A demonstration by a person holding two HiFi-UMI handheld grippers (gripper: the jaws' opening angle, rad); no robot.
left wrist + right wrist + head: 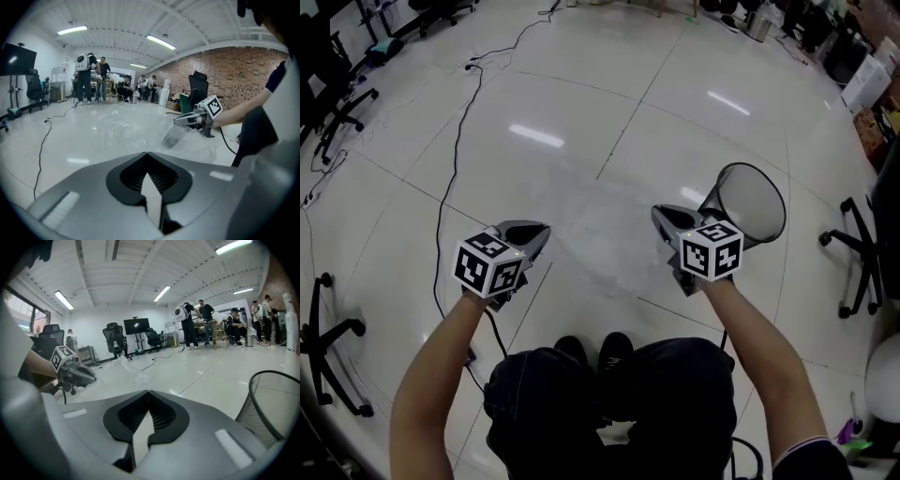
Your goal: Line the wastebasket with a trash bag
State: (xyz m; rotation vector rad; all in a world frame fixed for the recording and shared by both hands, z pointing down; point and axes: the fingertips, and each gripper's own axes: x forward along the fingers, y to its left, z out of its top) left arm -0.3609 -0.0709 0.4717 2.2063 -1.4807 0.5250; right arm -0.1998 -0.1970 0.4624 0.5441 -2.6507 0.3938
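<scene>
A clear, thin trash bag hangs spread between my two raised grippers, faint against the shiny floor. My left gripper is shut on its left edge and my right gripper is shut on its right edge. The black mesh wastebasket stands on the floor just right of and beyond the right gripper, with its mouth open and nothing in it. In the left gripper view the film stretches from my jaws across to the right gripper. The right gripper view shows the wastebasket's rim at lower right and the left gripper at left.
A black cable runs across the white tiled floor at left. Office chairs stand at the left and right edges. People work at tables far off. The person's dark-clad knees are right below the grippers.
</scene>
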